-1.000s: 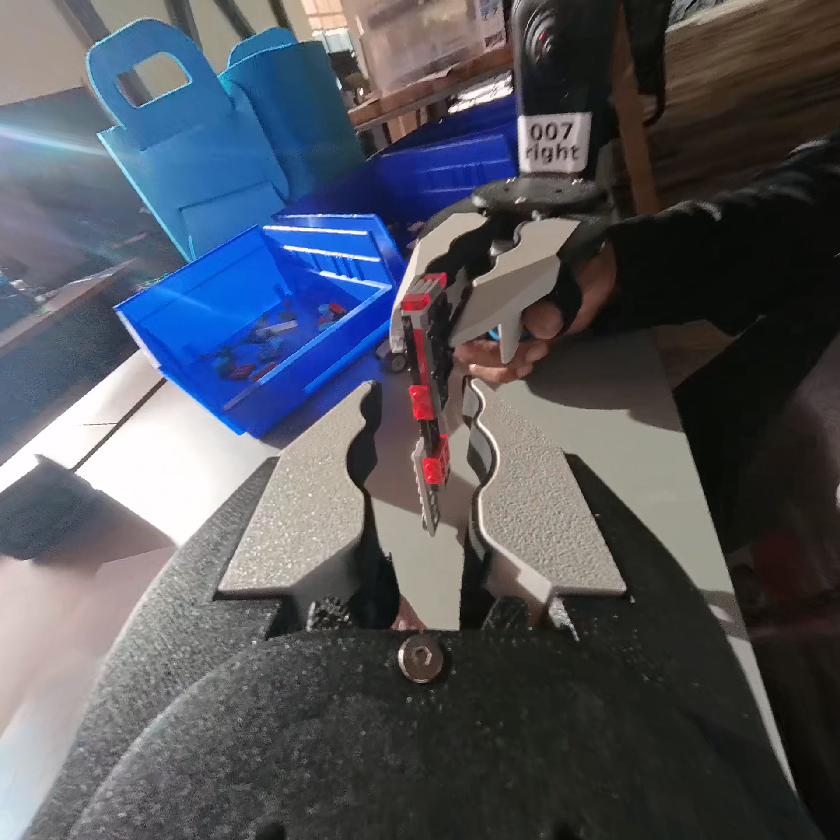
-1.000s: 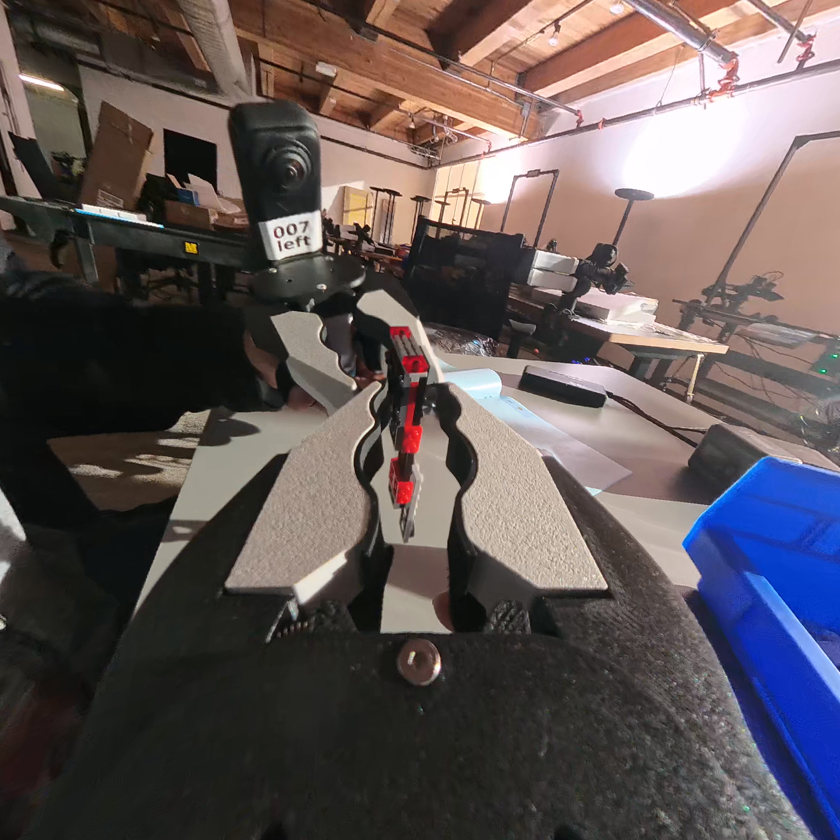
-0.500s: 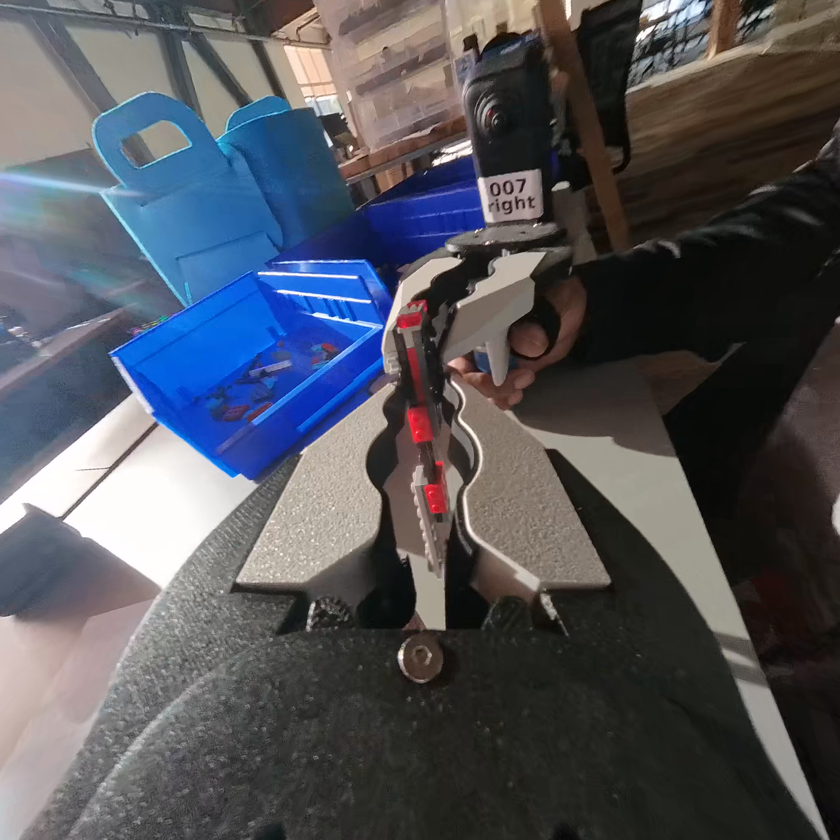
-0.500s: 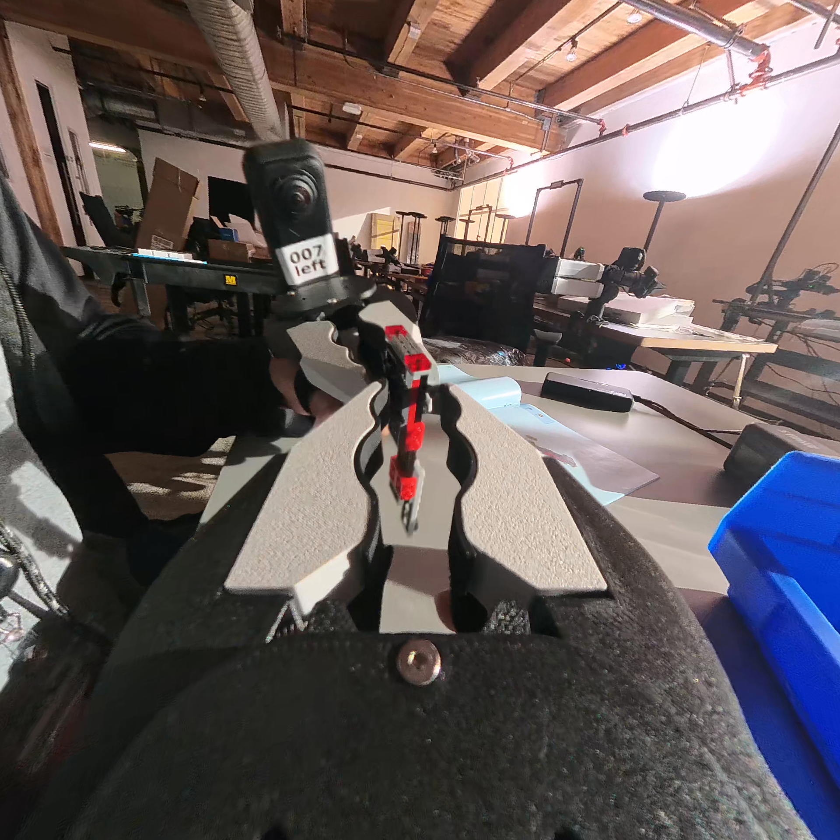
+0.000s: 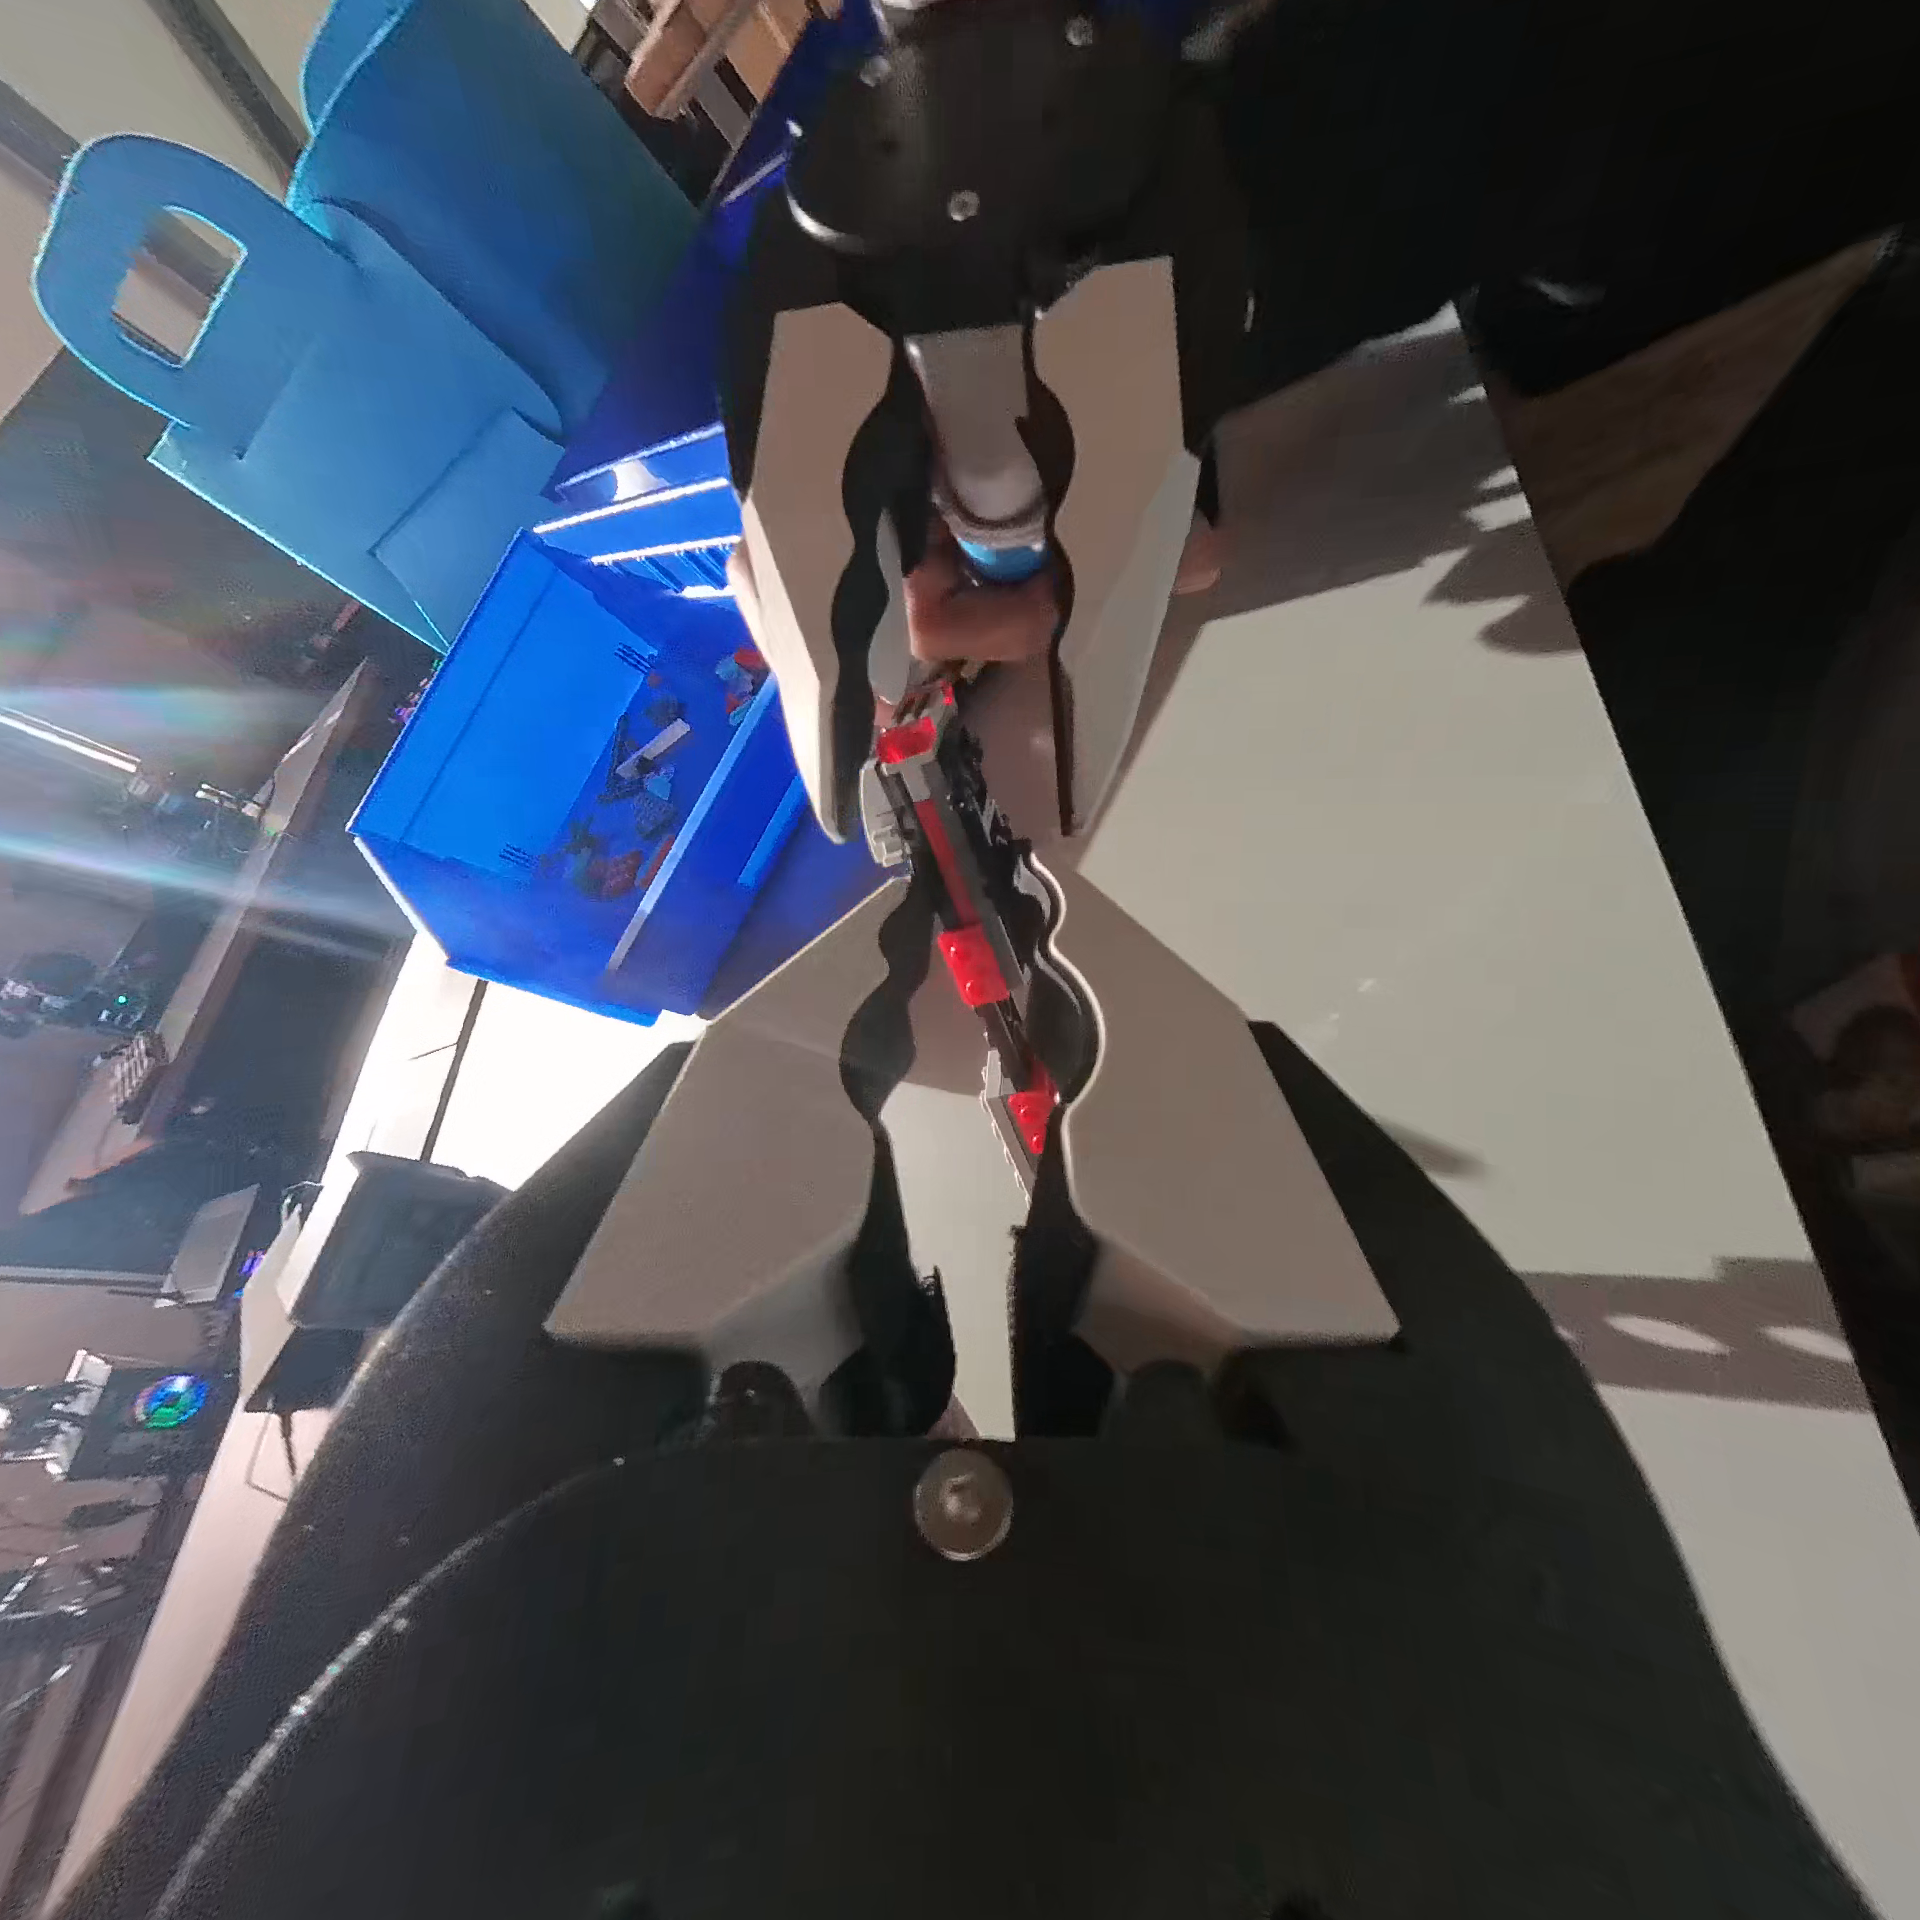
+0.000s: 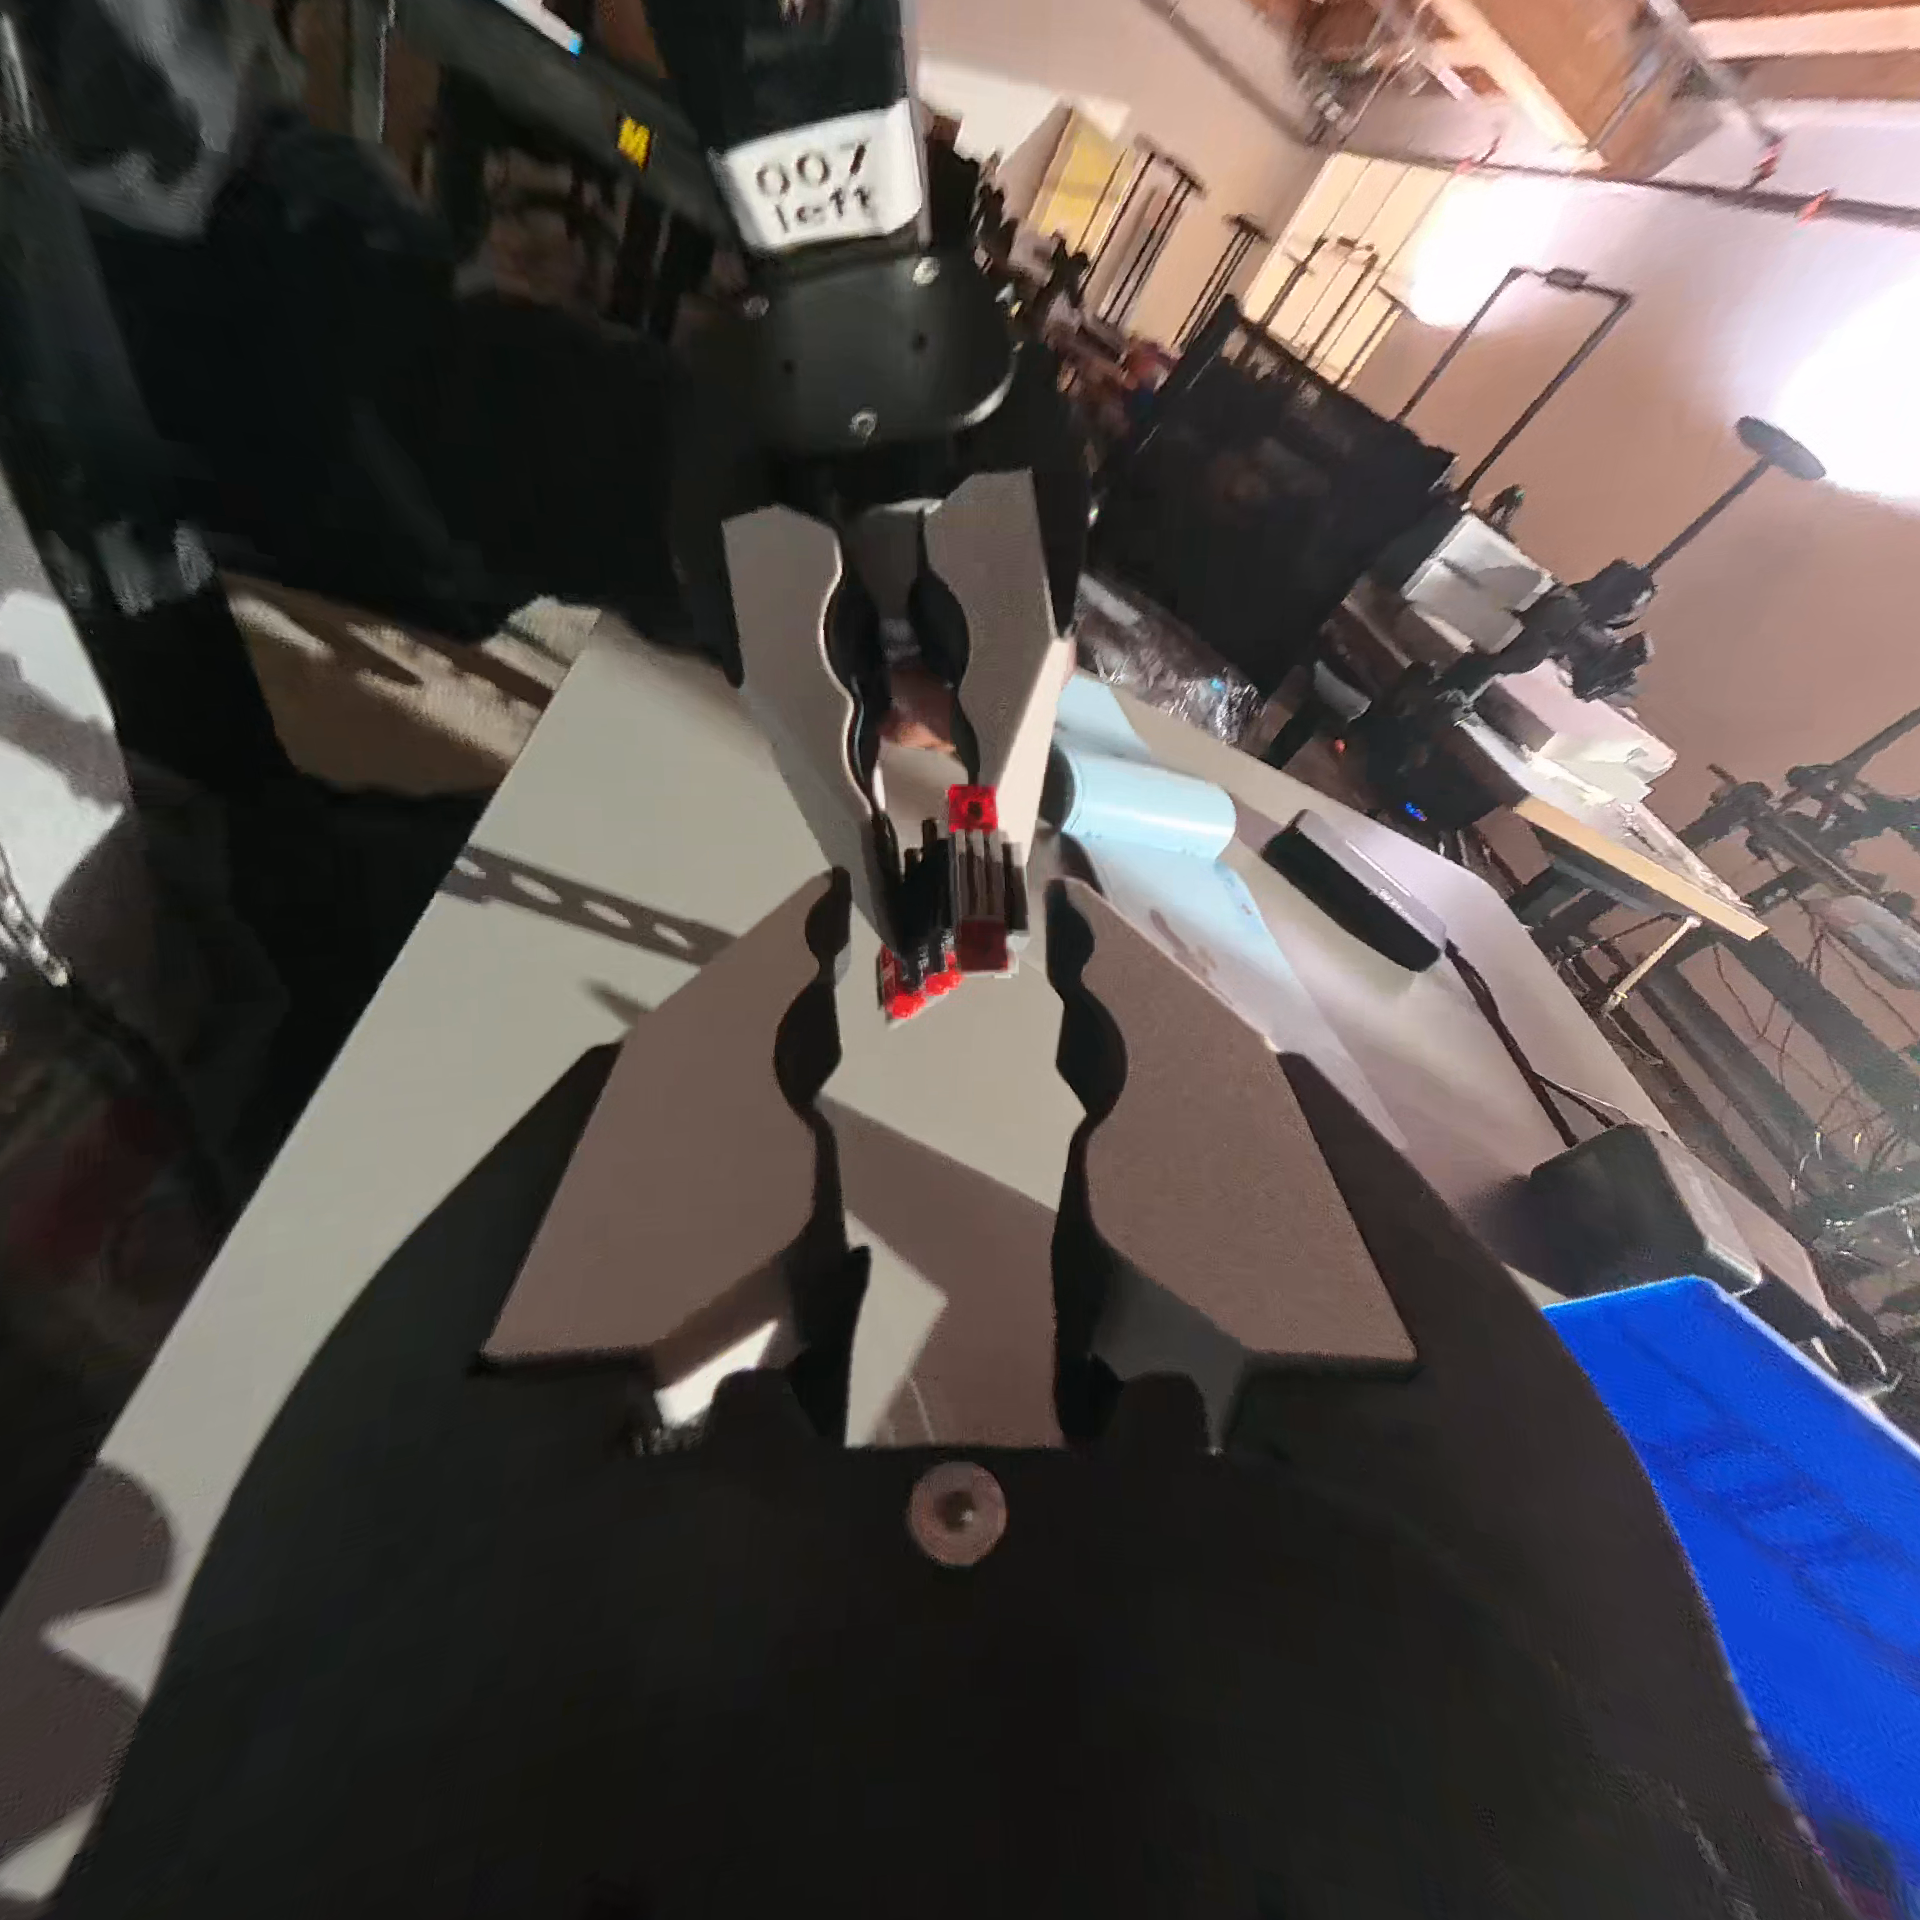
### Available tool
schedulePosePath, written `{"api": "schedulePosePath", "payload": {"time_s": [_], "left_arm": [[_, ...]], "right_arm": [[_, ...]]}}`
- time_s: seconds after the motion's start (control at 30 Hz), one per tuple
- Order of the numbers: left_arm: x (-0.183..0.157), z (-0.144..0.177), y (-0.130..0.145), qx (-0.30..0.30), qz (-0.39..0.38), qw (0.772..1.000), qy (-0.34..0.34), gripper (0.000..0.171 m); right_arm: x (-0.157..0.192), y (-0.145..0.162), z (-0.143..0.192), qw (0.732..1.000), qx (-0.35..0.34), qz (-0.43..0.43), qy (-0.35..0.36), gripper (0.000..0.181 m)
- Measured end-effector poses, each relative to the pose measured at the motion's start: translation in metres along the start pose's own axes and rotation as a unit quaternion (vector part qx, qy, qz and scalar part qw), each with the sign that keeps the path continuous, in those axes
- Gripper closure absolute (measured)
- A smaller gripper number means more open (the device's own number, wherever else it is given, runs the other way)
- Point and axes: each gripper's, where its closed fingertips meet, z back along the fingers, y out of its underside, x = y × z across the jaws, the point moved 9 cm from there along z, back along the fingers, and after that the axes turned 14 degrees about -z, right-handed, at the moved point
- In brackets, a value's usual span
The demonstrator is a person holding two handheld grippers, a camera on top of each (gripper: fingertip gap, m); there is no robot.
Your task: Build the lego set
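A long thin lego assembly (image 5: 966,956) of black, grey and red bricks sits between the fingers of my left gripper (image 5: 971,888), which is shut on it above the grey table (image 5: 1351,935). My right gripper (image 5: 956,826) faces it from the far side with its jaws wide apart. The assembly's far end lies against one of its fingers (image 5: 821,727). In the right wrist view my right gripper (image 6: 945,885) is open and empty, and the left gripper (image 6: 951,904) holds the assembly (image 6: 982,914) just beyond its tips.
A blue bin (image 5: 499,748) with several loose bricks stands on the table to the left, with teal felt bags (image 5: 312,364) behind it. The right wrist view shows a blue bin's edge (image 6: 1766,1507), a light blue sheet (image 6: 1143,821) and a flat black device (image 6: 1351,894). Left and right tips are no more than a few centimetres apart.
The assembly has passed from my right gripper to my left. The left gripper closed on it, then the right gripper opened. Both views have tilted.
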Motion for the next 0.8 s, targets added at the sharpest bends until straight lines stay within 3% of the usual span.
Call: {"api": "schedulePosePath", "payload": {"time_s": [0.23, 0.8], "left_arm": [[-0.003, -0.0014, 0.0019, 0.037, -0.062, 0.997, 0.033, 0.156], [0.003, -0.0069, 0.0029, 0.031, -0.058, 0.997, 0.034, 0.156]], "right_arm": [[0.0002, -0.0014, -0.0085, 0.996, 0.054, 0.061, -0.022, 0.154], [-0.0047, 0.0026, -0.0028, 0.997, 0.023, 0.08, 0.003, 0.159]]}}
